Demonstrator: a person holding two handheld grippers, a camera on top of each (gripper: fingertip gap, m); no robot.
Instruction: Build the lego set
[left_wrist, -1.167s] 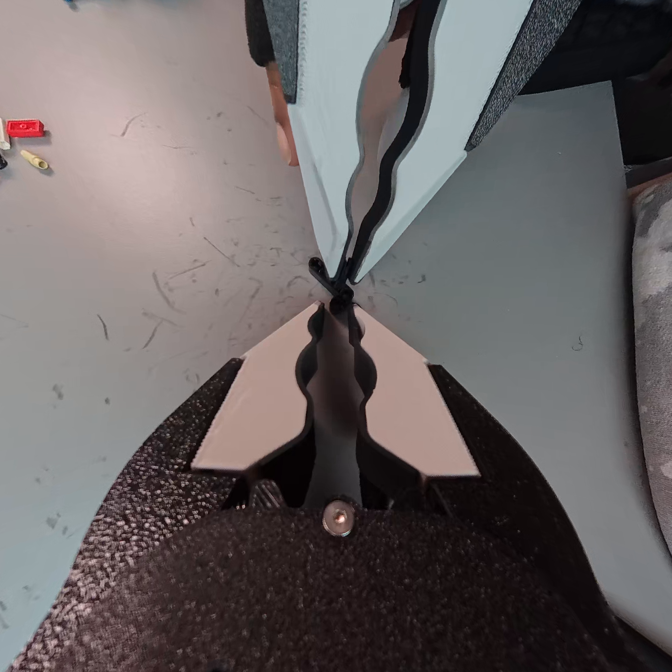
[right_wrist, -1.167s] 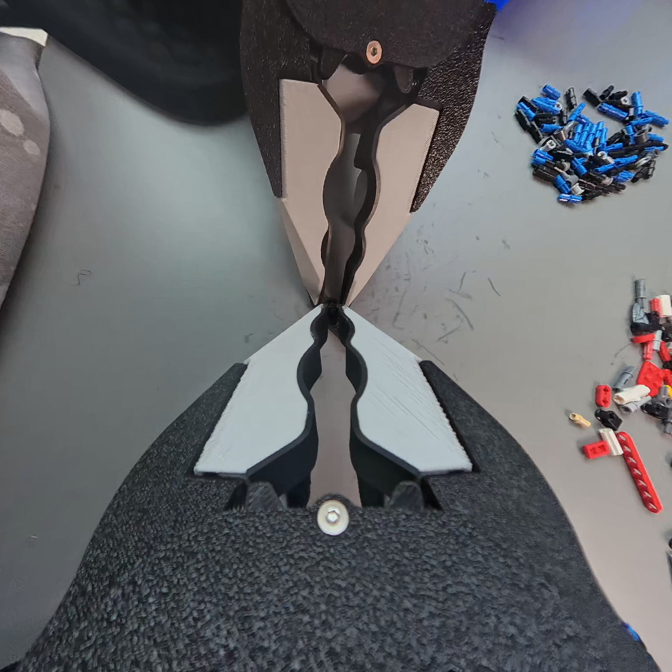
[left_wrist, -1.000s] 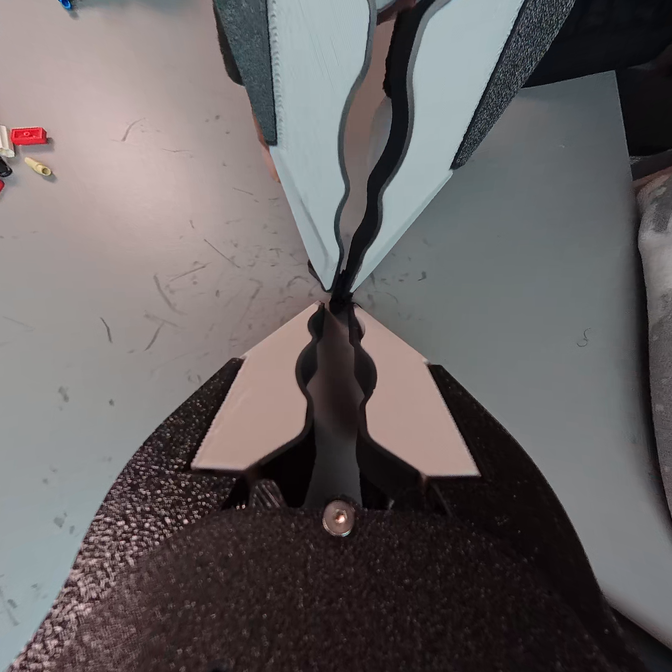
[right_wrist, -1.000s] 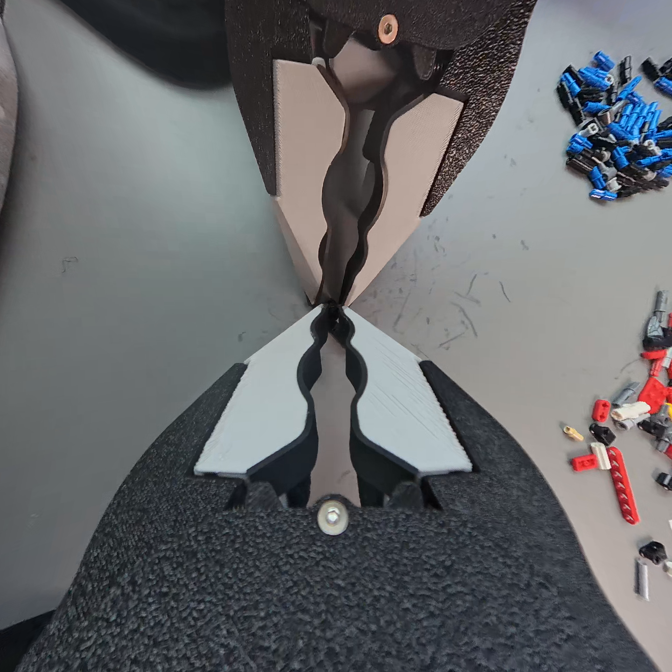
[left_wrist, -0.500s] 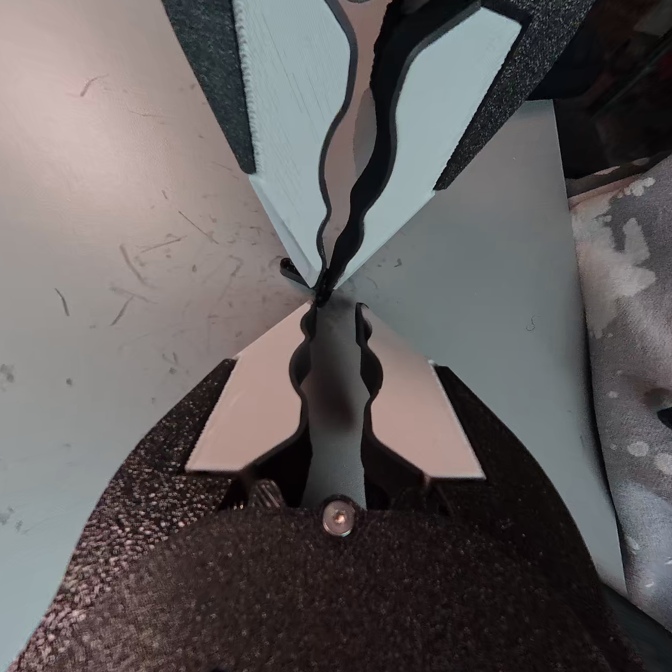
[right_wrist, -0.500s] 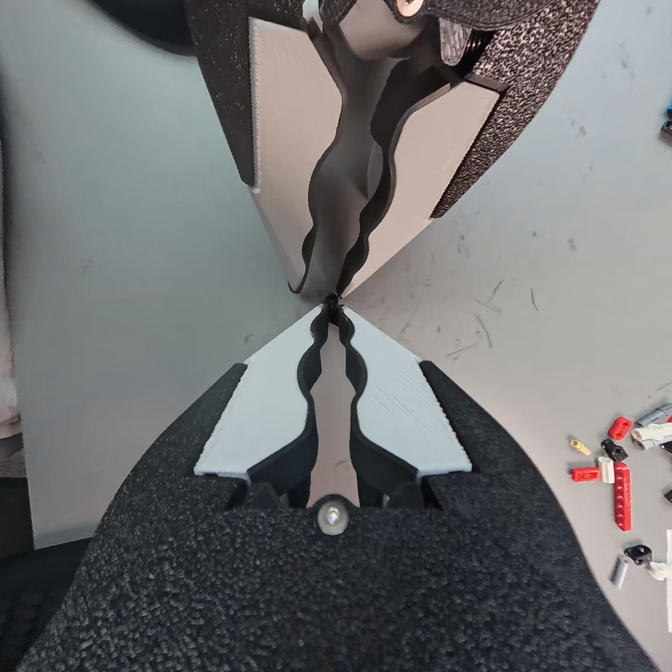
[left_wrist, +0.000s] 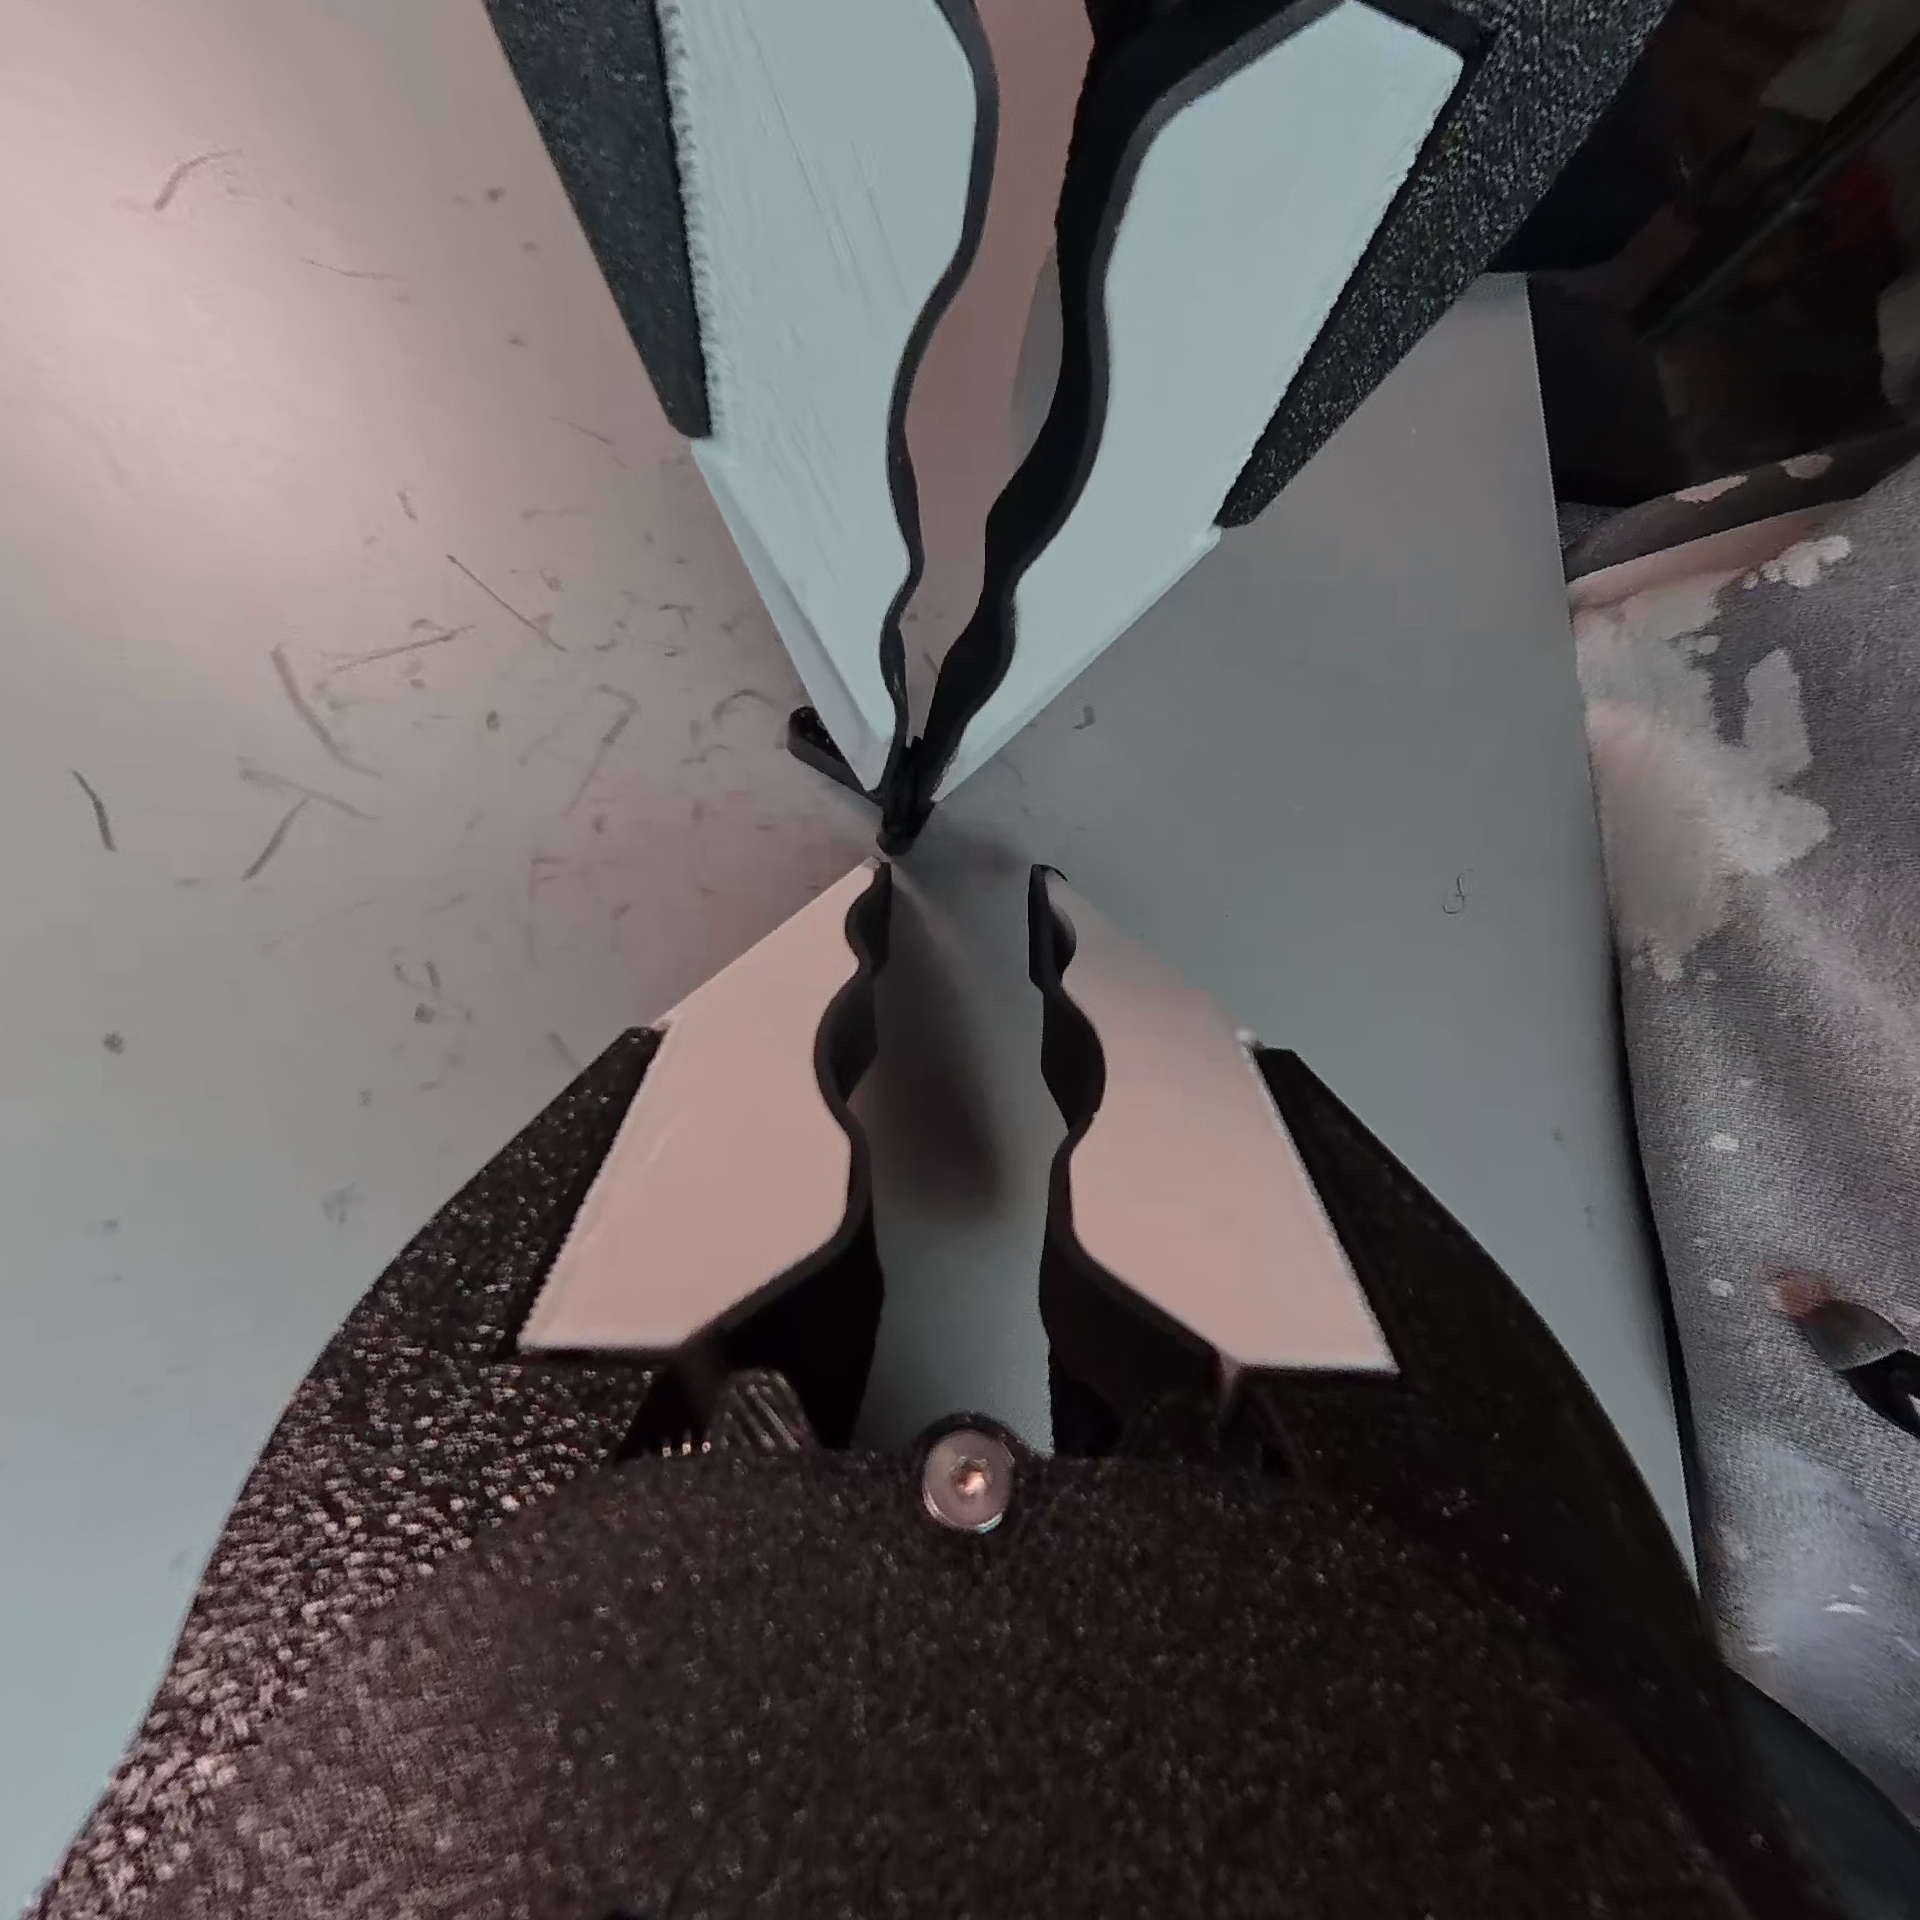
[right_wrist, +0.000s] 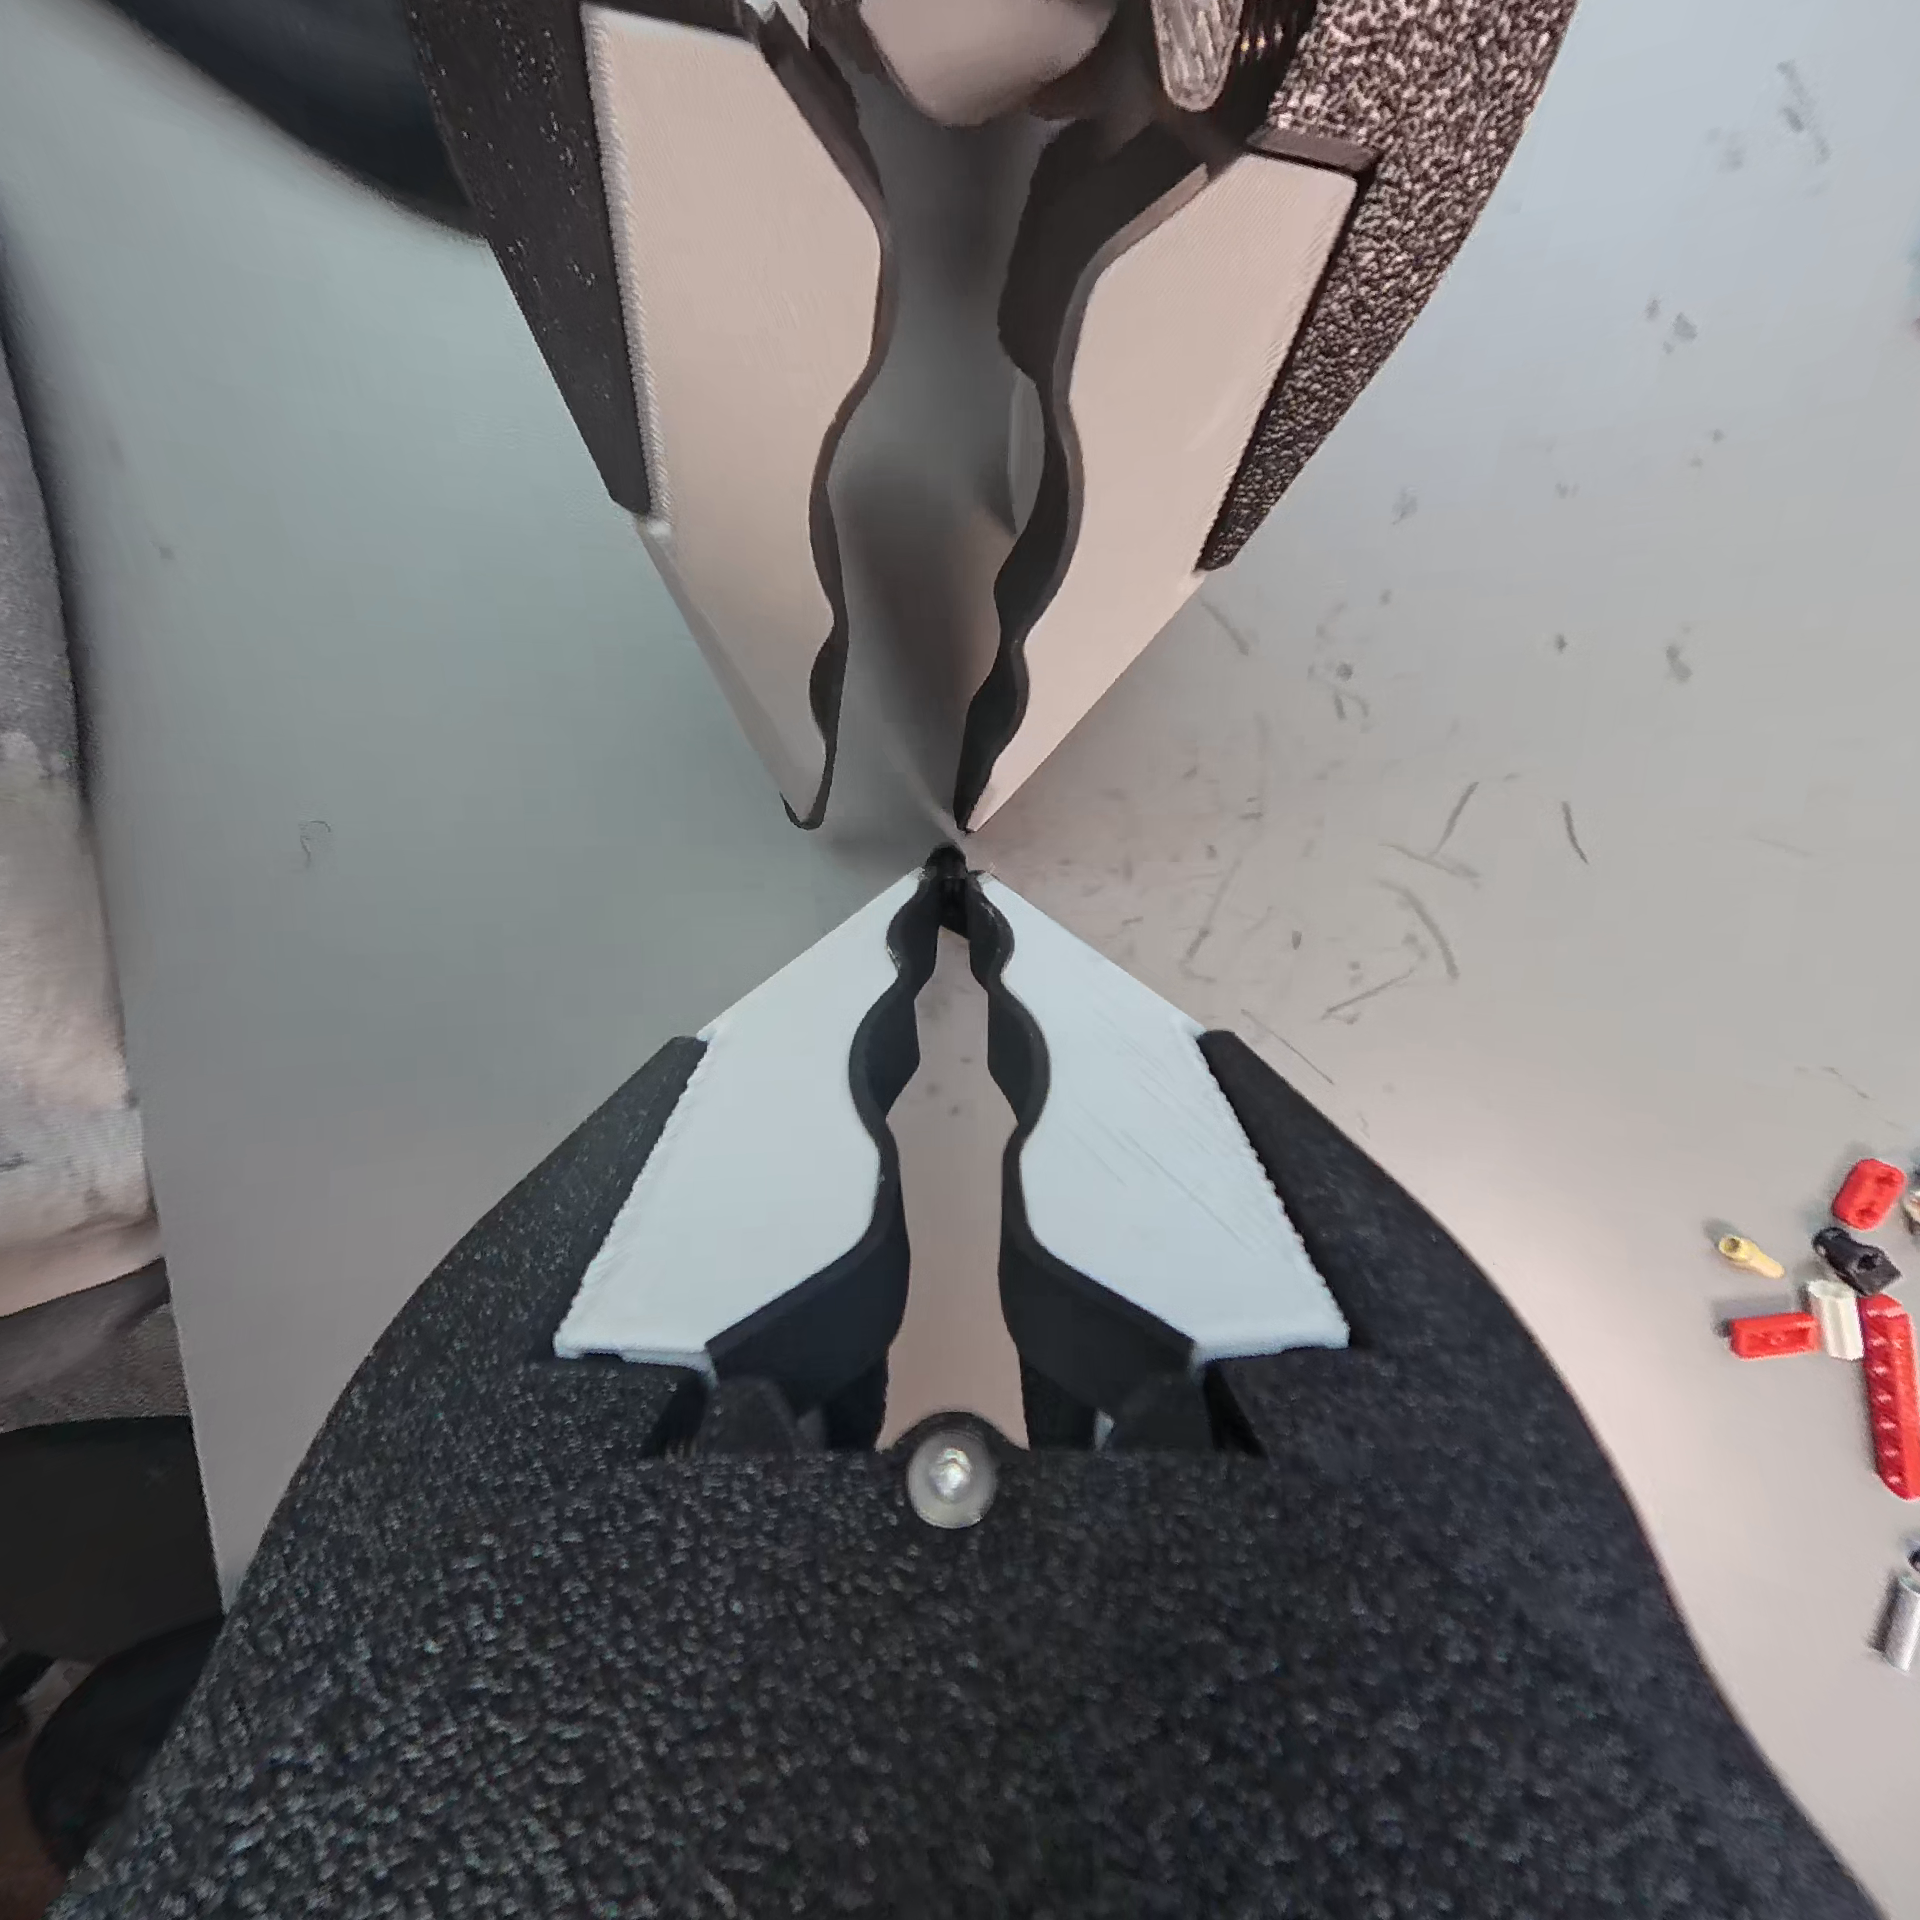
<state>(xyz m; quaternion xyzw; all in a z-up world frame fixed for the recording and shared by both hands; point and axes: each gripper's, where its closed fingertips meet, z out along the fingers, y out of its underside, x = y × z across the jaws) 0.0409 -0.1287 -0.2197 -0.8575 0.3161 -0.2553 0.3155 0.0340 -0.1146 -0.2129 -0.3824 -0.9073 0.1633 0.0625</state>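
A small black lego piece (left_wrist: 902, 802) is held just above the grey table (left_wrist: 312, 935). My right gripper (right_wrist: 951, 878), with pale blue fingers, is shut on it; only the piece's tip (right_wrist: 948, 860) shows there. In the left wrist view the right gripper (left_wrist: 912, 769) comes in from the top, and one thin end of the piece (left_wrist: 812, 736) sticks out to the left. My left gripper (left_wrist: 961, 871), with beige fingers, is open and empty, tip to tip with the right one. In the right wrist view the left gripper (right_wrist: 885, 821) comes from the top, jaws apart.
Loose lego parts lie at the right edge of the right wrist view: a red beam (right_wrist: 1886, 1392), a small red plate (right_wrist: 1771, 1335), a tan piece (right_wrist: 1745, 1252), a black piece (right_wrist: 1855, 1257). A grey patterned cloth (left_wrist: 1766, 935) lies past the table edge. Less than 4 cm separates the two grippers' tips.
My left gripper has opened and let go of the black piece; the right gripper keeps hold of it. Both views have shifted, and the blue parts pile has left the right wrist view.
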